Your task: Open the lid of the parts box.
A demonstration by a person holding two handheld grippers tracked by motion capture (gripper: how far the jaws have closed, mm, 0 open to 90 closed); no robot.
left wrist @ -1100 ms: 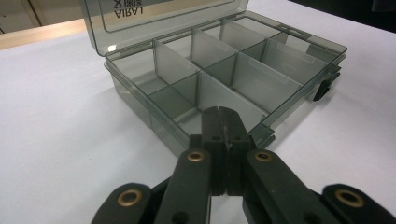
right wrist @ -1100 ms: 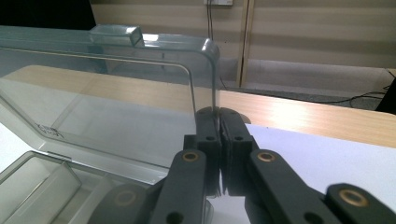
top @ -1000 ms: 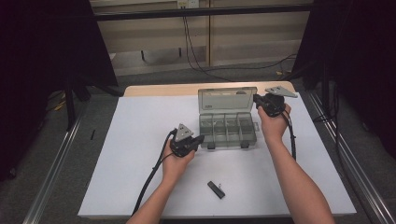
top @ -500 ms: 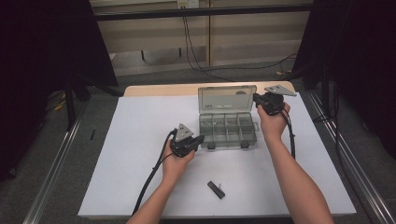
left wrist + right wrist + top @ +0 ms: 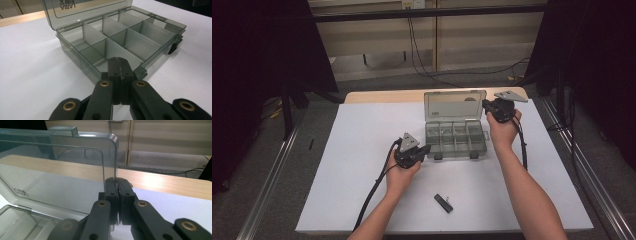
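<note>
Glossy smoky translucent plastic organizer box

light: dim room, even overhead on sheet | dark: 9 and 3 o'clock | glare: lid rim, 12 o'clock | blur: near jaws soft

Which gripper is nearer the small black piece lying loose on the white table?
Left. The left gripper sits at the box's front-left corner, just up-left of the black piece. The right gripper is far back, at the open lid's right edge.
</note>
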